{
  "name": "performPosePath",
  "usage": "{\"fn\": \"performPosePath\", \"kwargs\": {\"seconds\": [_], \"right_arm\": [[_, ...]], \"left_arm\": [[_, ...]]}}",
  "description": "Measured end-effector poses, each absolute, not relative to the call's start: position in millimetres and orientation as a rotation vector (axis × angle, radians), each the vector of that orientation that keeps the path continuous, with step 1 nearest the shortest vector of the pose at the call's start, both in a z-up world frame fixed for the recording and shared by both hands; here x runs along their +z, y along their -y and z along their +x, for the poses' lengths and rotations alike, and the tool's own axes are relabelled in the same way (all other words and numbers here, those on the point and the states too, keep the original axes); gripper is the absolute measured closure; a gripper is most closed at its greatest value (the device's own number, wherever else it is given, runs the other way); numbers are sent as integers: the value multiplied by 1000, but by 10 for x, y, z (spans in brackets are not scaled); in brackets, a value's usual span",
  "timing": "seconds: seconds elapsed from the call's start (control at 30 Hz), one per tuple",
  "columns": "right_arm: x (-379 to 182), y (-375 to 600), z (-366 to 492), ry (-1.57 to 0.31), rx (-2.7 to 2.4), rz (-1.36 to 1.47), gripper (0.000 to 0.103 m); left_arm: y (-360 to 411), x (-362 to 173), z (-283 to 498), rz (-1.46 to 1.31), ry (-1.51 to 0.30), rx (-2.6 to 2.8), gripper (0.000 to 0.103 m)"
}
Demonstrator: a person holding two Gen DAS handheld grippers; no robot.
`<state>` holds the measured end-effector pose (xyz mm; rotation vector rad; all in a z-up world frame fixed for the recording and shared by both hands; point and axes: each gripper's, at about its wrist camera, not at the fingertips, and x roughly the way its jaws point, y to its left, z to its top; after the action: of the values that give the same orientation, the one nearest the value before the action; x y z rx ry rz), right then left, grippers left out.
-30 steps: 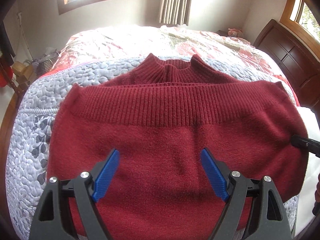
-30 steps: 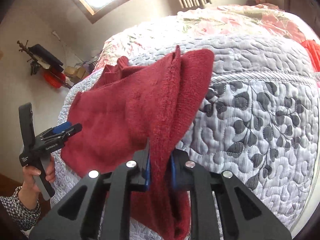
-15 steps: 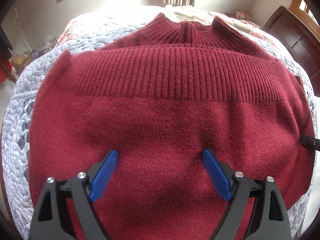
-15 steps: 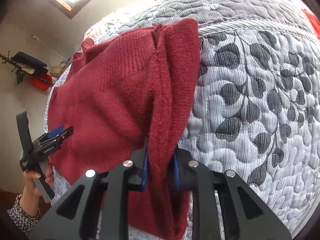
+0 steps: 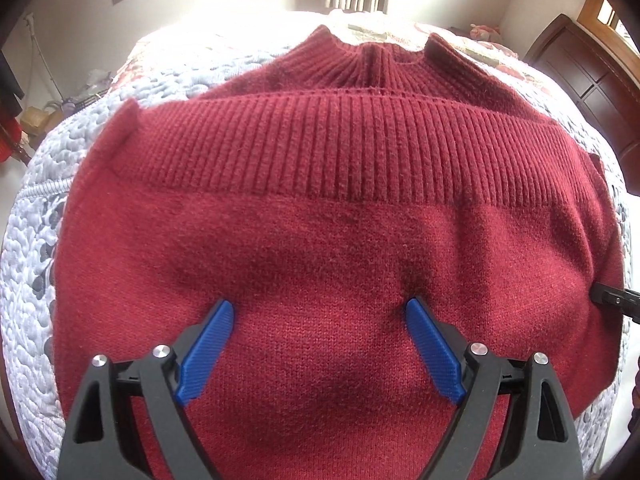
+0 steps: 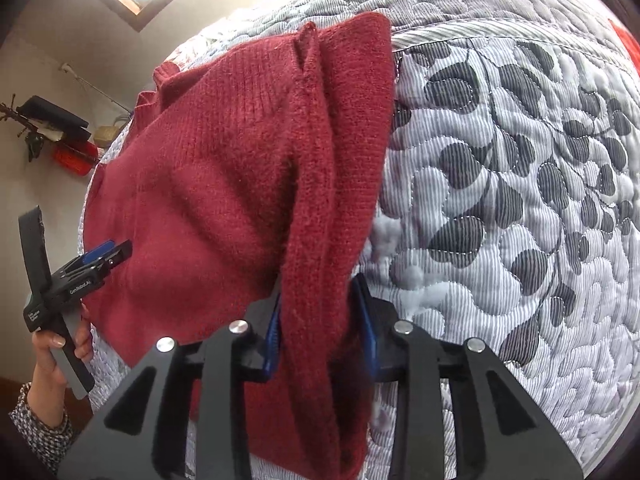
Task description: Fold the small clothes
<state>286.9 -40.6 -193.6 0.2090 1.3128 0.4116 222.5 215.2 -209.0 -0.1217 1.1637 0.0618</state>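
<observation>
We find the red sweater (image 5: 320, 208) lying folded on the quilted bedspread (image 6: 500, 184), ribbed hem band doubled up towards the collar, which points away from us; its long axis runs left to right. Our left gripper (image 5: 318, 320) stands spread wide over the knit, gripping nothing. Our right gripper (image 6: 320, 320) is clamped on the sweater's bunched right edge. The near edge is cut off behind the gripper bodies.
</observation>
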Motion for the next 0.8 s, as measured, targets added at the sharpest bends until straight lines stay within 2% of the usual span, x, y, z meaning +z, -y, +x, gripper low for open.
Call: {"fn": "performPosePath", "kwargs": {"seconds": [0.37, 0.57, 0.8], "right_arm": [[-1974, 333, 2902, -1345, 385, 267, 81], [-1670, 287, 2938, -1343, 385, 252, 84], [-1217, -100, 2916, -1295, 439, 201, 84]], "left_arm": [[-2205, -2146, 2252, -138, -1166, 52, 12], [-2317, -2026, 2265, -147, -1194, 32, 14], [-2707, -1709, 2151, -201, -1143, 51, 14]]}}
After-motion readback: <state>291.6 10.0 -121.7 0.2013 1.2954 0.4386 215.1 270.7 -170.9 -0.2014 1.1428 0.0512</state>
